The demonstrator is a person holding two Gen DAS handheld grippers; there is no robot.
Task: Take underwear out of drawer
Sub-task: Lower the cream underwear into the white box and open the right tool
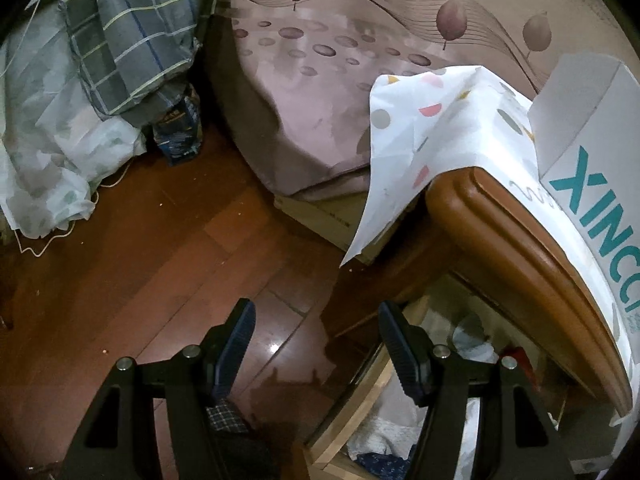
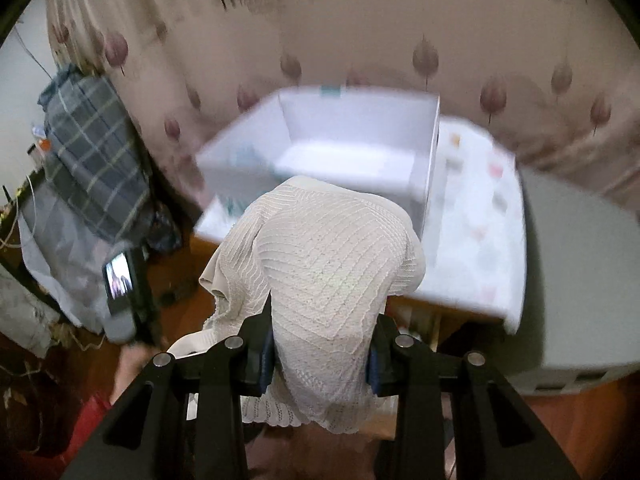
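In the right wrist view my right gripper is shut on white knitted underwear. The fabric bulges up between the jaws and drapes over them, hiding the tips. It hangs in the air in front of the nightstand, and the background is blurred. In the left wrist view my left gripper stands open with nothing between its fingers, above the floor by the left edge of the open drawer. White and blue clothes lie in the drawer, and something red lies further back.
The brown nightstand top overhangs the drawer and carries a dotted cloth and an open white box. A bed with a pink leaf-print sheet stands behind. Plaid bedding is piled at the left. The other handheld device shows at the left.
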